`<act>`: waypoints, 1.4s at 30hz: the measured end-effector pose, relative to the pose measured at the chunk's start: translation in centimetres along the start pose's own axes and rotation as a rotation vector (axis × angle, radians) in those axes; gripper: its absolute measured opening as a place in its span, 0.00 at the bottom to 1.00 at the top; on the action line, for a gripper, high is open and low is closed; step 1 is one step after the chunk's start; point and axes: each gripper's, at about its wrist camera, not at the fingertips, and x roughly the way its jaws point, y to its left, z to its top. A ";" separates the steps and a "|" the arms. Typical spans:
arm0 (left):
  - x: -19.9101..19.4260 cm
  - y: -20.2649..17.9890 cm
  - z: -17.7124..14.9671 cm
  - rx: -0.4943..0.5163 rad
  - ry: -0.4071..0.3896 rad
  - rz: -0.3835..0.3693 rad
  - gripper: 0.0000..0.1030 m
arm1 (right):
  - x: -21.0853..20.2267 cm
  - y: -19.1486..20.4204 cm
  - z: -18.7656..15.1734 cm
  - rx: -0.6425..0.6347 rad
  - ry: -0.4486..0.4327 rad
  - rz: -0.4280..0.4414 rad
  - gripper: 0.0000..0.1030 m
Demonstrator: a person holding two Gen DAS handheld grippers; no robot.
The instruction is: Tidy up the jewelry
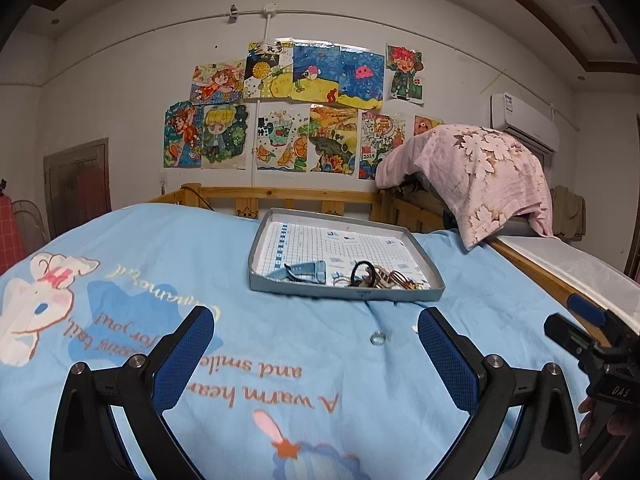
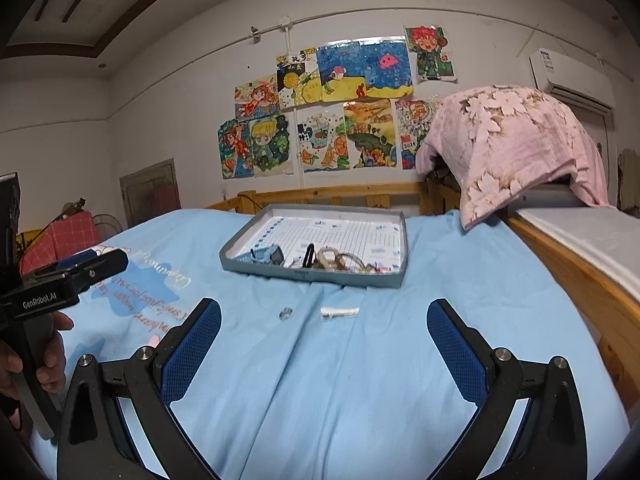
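Observation:
A shallow grey tray (image 1: 424, 257) (image 2: 403, 248) lies on the blue bedsheet. Along its near edge lies a jumble of jewelry (image 1: 372, 274) (image 2: 332, 260): a blue watch strap, a black loop, rings and bracelets. A clear ring (image 1: 377, 337) (image 2: 285, 313) lies on the sheet in front of the tray. A small silver piece (image 2: 339, 312) lies to the ring's right. My left gripper (image 1: 316, 336) is open and empty, just short of the ring. My right gripper (image 2: 324, 328) is open and empty, just short of both loose pieces.
The bed has a wooden rail (image 2: 584, 280) on the right and a wooden headboard (image 1: 280, 196) behind. A pink floral cloth (image 2: 516, 140) covers something at the back right. The other gripper shows at the right edge (image 1: 592, 344) and left edge (image 2: 60, 280).

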 end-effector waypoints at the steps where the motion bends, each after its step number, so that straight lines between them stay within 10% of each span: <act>1: 0.4 0.0 0.4 0.001 -0.005 0.003 1.00 | 0.4 0.0 0.5 -0.005 -0.008 -0.002 0.99; 12: 6.1 -0.1 4.4 0.048 -0.033 0.025 1.00 | 6.5 -1.3 5.5 -0.011 -0.058 0.008 0.98; 23: 13.9 -0.6 0.9 0.048 0.103 -0.053 1.00 | 15.2 -3.7 3.7 0.043 0.083 0.108 0.98; 29: 15.9 -0.9 -1.8 0.069 0.187 -0.145 0.99 | 18.6 -4.1 1.3 0.055 0.174 0.182 0.70; 42: 18.9 -2.5 -4.9 0.117 0.320 -0.307 0.69 | 22.5 -3.8 -2.1 0.051 0.335 0.230 0.61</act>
